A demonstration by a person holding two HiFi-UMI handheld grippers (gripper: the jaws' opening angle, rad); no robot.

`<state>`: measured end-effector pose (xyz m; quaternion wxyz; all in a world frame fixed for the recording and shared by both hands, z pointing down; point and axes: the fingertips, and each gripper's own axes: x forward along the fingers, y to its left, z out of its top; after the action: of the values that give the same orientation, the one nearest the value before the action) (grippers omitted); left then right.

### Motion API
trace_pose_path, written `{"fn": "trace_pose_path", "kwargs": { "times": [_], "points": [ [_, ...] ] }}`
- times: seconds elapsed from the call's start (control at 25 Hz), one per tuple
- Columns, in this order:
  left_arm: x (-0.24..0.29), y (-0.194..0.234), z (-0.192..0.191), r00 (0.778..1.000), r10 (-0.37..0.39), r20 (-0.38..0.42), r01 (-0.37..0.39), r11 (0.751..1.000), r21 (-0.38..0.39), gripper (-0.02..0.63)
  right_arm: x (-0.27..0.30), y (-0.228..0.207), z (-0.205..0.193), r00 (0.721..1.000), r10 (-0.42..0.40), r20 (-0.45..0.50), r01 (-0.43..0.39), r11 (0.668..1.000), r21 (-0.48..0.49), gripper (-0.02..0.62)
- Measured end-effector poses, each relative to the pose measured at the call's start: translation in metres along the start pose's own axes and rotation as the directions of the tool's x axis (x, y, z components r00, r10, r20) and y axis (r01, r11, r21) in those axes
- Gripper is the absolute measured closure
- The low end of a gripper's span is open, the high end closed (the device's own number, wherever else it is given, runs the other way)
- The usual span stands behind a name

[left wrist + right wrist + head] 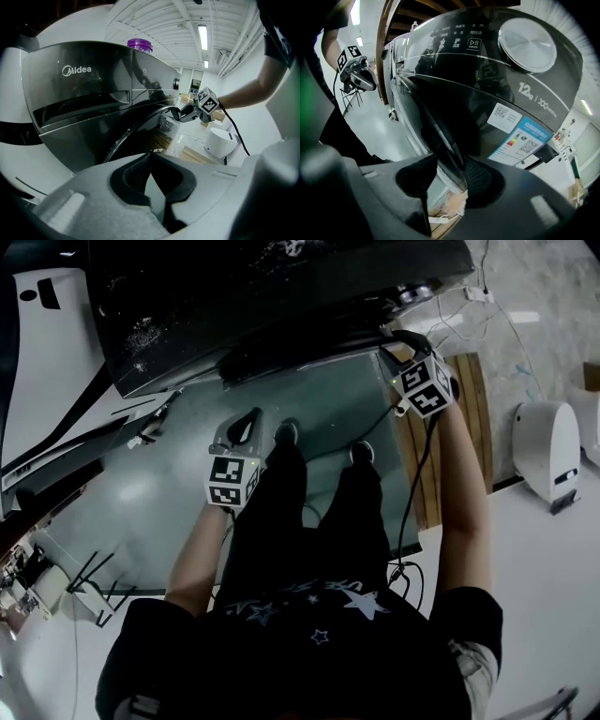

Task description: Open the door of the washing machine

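Standing before the washing machine point(281, 296), which fills the head view toward twelve o'clock, I have my right claw point(450, 165) closed on the rim of its door point(436, 103); the dark curved edge runs up between the claw's two sides. In the head view this claw sits at about one o'clock, against the machine's front. My left claw point(150, 157) is at eleven o'clock, closed tip to tip with nothing in it, near the machine but not touching it.
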<state>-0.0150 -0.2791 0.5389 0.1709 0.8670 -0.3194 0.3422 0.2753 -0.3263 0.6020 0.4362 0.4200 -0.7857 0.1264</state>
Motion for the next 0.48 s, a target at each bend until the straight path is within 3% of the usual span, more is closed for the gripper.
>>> {"fn": "trace_pose_path", "kwargs": {
  "times": [0.24, 0.48],
  "points": [
    [0.000, 0.008, -0.011, 0.993, -0.114, -0.011, 0.115, 0.991, 0.065, 0.595, -0.020, 0.027, -0.019, 0.995, -0.080, -0.055, 0.085, 0.992, 0.094, 0.414],
    [-0.004, 0.001, -0.044, 0.954, -0.279, -0.107, 0.294, 0.942, 0.165, 0.595, -0.047, 0.072, -0.046, 0.977, -0.160, -0.142, 0.188, 0.959, 0.211, 0.413]
  ]
}}
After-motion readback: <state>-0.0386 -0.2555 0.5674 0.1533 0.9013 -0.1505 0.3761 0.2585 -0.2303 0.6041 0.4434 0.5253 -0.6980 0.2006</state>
